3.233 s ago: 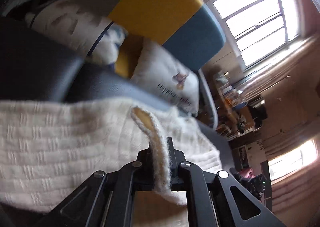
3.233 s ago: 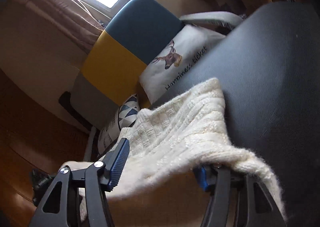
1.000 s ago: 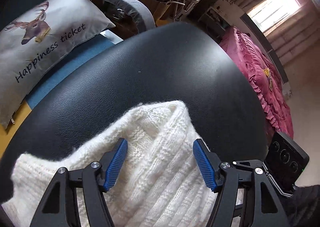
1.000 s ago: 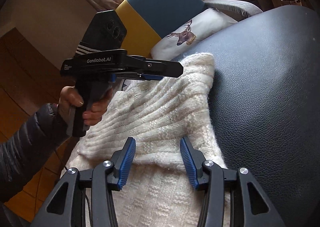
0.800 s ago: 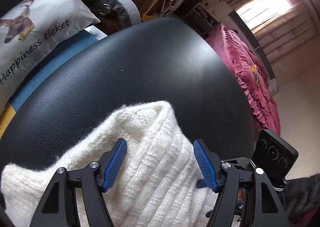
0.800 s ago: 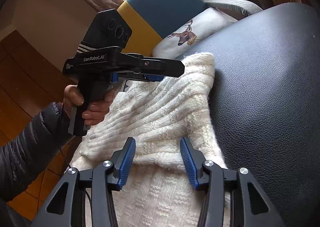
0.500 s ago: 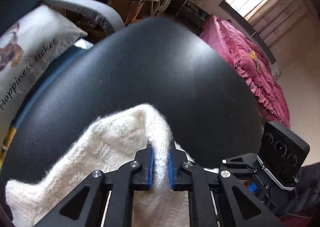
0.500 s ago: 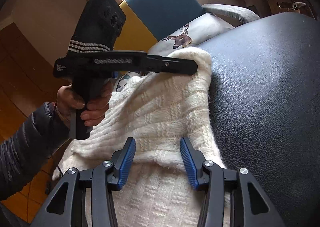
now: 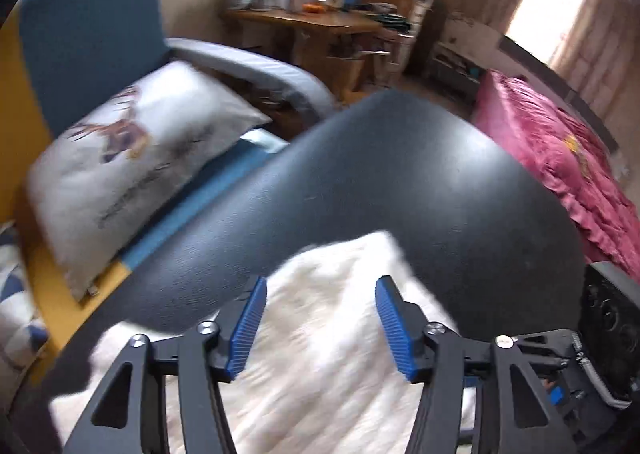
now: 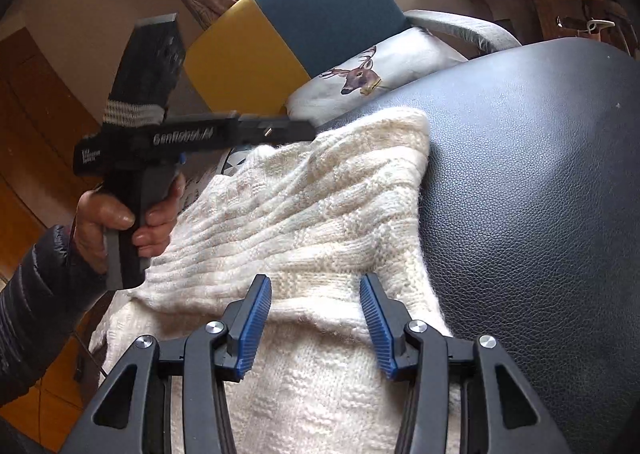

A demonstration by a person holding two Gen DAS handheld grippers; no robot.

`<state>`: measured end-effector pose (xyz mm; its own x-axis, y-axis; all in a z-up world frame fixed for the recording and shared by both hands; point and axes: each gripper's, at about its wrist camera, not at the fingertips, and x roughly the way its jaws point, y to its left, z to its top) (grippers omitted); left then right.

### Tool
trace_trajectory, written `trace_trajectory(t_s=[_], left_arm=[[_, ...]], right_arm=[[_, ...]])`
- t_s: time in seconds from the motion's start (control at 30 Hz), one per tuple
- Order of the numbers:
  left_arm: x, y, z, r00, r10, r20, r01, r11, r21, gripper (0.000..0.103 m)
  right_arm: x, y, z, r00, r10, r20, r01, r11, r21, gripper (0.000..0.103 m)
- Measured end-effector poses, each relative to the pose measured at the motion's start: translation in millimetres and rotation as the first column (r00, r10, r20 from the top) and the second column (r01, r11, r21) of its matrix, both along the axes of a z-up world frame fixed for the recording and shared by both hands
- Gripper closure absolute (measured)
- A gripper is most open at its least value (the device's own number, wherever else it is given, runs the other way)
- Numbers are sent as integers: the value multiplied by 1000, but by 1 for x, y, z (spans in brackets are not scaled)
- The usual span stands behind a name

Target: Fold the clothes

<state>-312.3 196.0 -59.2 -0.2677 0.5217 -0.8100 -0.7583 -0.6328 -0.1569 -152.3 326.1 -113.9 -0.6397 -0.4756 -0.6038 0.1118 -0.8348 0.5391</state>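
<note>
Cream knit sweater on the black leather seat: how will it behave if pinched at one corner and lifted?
The cream cable-knit sweater probably goes floppy: it already lies in soft, draped folds. The thick fuzzy knit likely grips well. The smooth black leather seat may let it slide when dragged.

A cream rib-knit sweater [image 10: 320, 221] lies on a black grained-leather seat [image 10: 540, 193], beside a blue-and-yellow chair [image 10: 288, 25], a white deer-print pillow [image 10: 372, 77] and a magenta bedspread [image 9: 560, 157].
</note>
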Motion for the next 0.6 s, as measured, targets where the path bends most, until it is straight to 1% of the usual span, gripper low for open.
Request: trace_trajectory(t_s=[0.03,0.13,0.17,0.23,0.27,0.3,0.33,0.37,0.4,0.43,0.47,0.5,0.6], left_arm=[[-2,-11,-3,1000,24,11,-23,1000,-20,45],[-2,-37,-14,993,14,114,-7,998,-56,45],[1,-40,-18,992,4,124,7,997,-81,45],[12,-41,-26,994,-30,102,46,987,-153,46],[20,-40,-29,997,-47,59,57,980,-189,50],[26,-38,-28,998,-54,22,58,978,-198,56],[30,-37,-27,998,-52,22,55,981,-185,83],[37,-36,-23,1000,-20,-13,17,984,-176,94],[46,-37,-16,996,-9,-87,-5,987,-162,94],[55,-38,-10,987,1,-163,-25,989,-146,94],[57,-39,-16,983,13,-184,-44,985,-167,94],[59,-39,-23,979,24,-201,-63,980,-190,93],[52,-49,-33,986,89,-144,-110,984,-140,92]], right_arm=[[0,0,0,1000,-1,0,1,1000,-1,55],[-1,0,-1,1000,-2,0,2,1000,1,55],[-2,-1,-1,1000,-3,1,3,1000,3,55],[-3,-1,0,1000,-3,1,3,1000,9,55],[-4,-1,0,1000,-3,1,3,1000,10,55],[-4,-1,1,1000,-3,1,3,1000,11,55],[-4,-2,2,1000,-4,0,4,1000,15,55],[-3,-3,2,1000,-4,-1,4,1000,20,55],[-1,-3,3,1000,-5,-3,5,1000,27,55],[1,-4,3,1000,-5,-3,5,999,33,55],[1,-5,4,1000,-4,-2,5,999,39,55],[1,-5,4,1000,-4,-2,4,999,45,55],[2,-4,4,1000,-4,0,4,999,44,55]])
